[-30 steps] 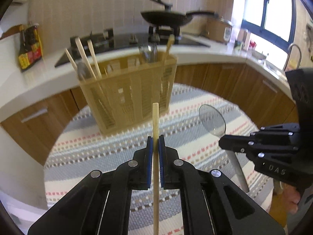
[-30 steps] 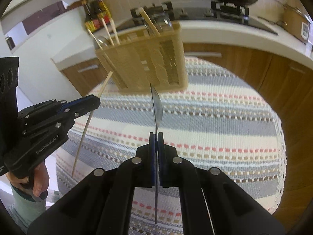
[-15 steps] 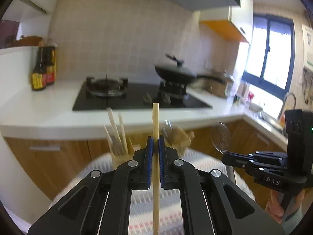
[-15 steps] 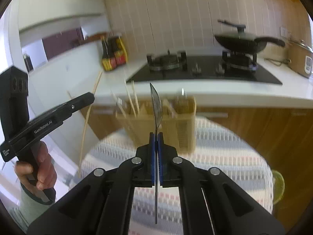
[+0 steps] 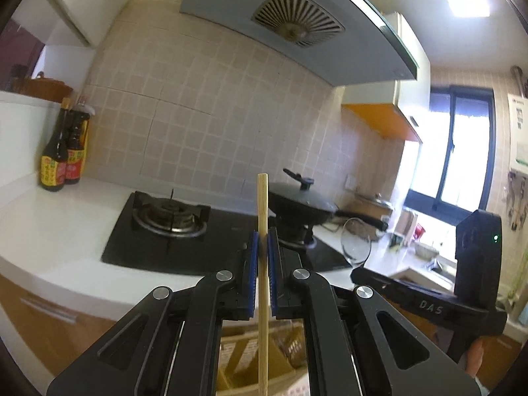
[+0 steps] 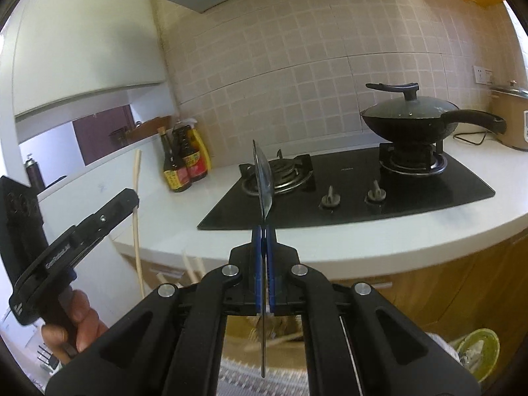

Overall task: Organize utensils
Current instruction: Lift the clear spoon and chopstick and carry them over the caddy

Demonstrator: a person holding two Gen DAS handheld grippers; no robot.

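Observation:
My left gripper (image 5: 263, 247) is shut on a wooden chopstick (image 5: 263, 204) that stands upright between the pads. My right gripper (image 6: 263, 241) is shut on a metal spoon (image 6: 263, 178), seen edge-on with its bowl up. In the left wrist view the spoon's bowl (image 5: 356, 242) shows at right above the right gripper's black body (image 5: 429, 300). In the right wrist view the left gripper (image 6: 128, 199) and its chopstick (image 6: 137, 231) show at left. The wicker utensil basket (image 5: 250, 359) lies below both grippers, mostly hidden; it also shows in the right wrist view (image 6: 280, 333).
A white counter (image 6: 363, 234) carries a black gas hob (image 6: 346, 194) with a lidded wok (image 6: 412, 122). Sauce bottles (image 5: 62, 151) stand at the back left. A range hood (image 5: 290, 26) hangs overhead. A window (image 5: 462, 151) and a rice cooker (image 6: 511, 122) are at right.
Both grippers have risen and tilted upward with their utensils. The basket and striped cloth have dropped to the bottom edge of both views; the hood and wall tiles now fill them.

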